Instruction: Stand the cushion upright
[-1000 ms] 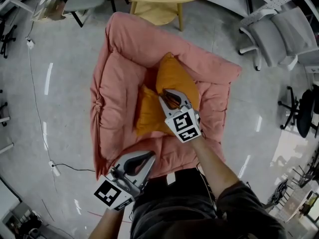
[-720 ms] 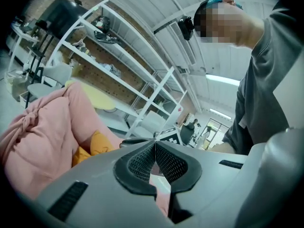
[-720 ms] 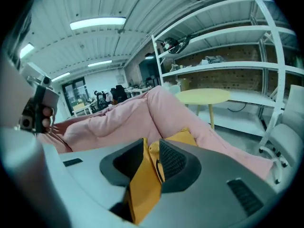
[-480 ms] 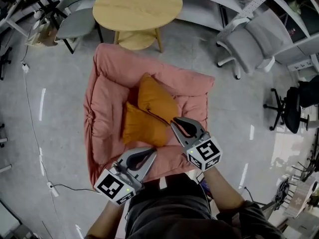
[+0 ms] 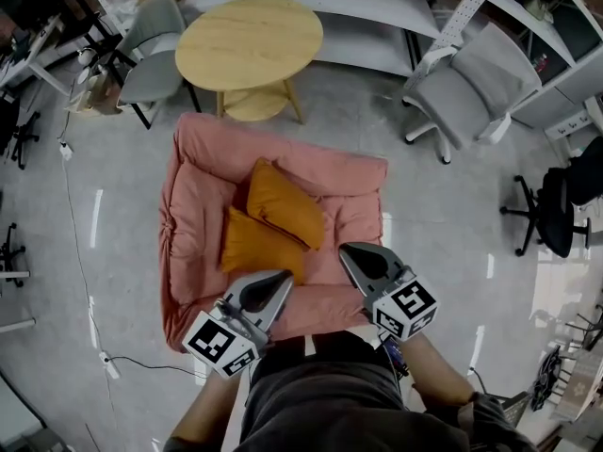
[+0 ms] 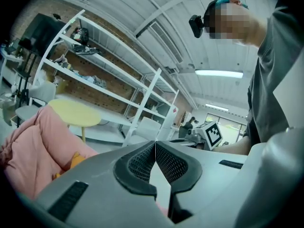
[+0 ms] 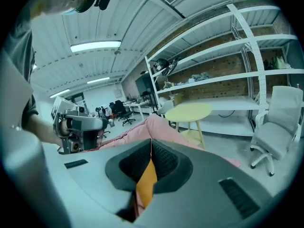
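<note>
Two orange cushions lie on a big pink floor lounger (image 5: 193, 215). The further cushion (image 5: 283, 203) stands up on its edge, leaning against the nearer one (image 5: 252, 243), which lies flatter. Both grippers hover near the lounger's front edge, clear of the cushions. My left gripper (image 5: 285, 275) is shut and empty, its pads meeting at the tip (image 6: 155, 144). My right gripper (image 5: 343, 248) is also shut with nothing held (image 7: 151, 141). Through the slit below its tips shows a strip of orange cushion (image 7: 147, 179) lying beyond it.
A round yellow table (image 5: 250, 40) stands just behind the lounger. Grey chairs stand at back left (image 5: 155, 50) and back right (image 5: 471, 88), a black office chair (image 5: 565, 205) at far right. A cable (image 5: 75, 234) runs along the floor on the left. Shelving (image 7: 228, 61) lines the wall.
The right gripper has left the orange cushion and drawn back and up toward the person. The left gripper also rose. The further cushion now stands higher on its edge.
</note>
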Tool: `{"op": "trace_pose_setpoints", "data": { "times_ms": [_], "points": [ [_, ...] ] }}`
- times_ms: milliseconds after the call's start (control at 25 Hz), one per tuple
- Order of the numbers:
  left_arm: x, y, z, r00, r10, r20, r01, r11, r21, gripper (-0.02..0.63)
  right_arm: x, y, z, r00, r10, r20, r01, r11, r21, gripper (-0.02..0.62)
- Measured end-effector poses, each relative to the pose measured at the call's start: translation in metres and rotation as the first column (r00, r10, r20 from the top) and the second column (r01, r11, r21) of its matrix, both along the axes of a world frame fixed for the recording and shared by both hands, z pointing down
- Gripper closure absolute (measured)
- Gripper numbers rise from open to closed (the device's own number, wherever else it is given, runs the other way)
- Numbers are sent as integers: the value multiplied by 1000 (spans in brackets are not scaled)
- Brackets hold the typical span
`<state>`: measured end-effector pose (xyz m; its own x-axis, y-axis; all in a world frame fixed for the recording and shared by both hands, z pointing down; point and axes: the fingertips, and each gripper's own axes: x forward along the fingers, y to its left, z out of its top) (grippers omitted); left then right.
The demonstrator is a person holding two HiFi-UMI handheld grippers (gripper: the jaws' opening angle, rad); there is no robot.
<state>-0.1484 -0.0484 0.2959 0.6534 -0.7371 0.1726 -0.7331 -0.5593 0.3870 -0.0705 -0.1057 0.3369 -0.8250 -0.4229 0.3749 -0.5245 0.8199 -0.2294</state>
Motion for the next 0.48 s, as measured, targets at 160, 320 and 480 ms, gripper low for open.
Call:
{"op": "trace_pose_setpoints", "data": {
  "times_ms": [160,320,480],
  "points": [
    [22,-6,-14,1000,-9,28,8,1000,21,595,14,-1,-14,1000,-21,17,21,1000,9,580],
    [41,-15,-21,999,-16,41,14,999,37,595,29,0,-20,999,-36,17,36,999,4,580],
    [55,-18,-19,999,-23,46,21,999,36,595,42,0,-17,999,-49,15,50,999,-7,580]
  ]
}}
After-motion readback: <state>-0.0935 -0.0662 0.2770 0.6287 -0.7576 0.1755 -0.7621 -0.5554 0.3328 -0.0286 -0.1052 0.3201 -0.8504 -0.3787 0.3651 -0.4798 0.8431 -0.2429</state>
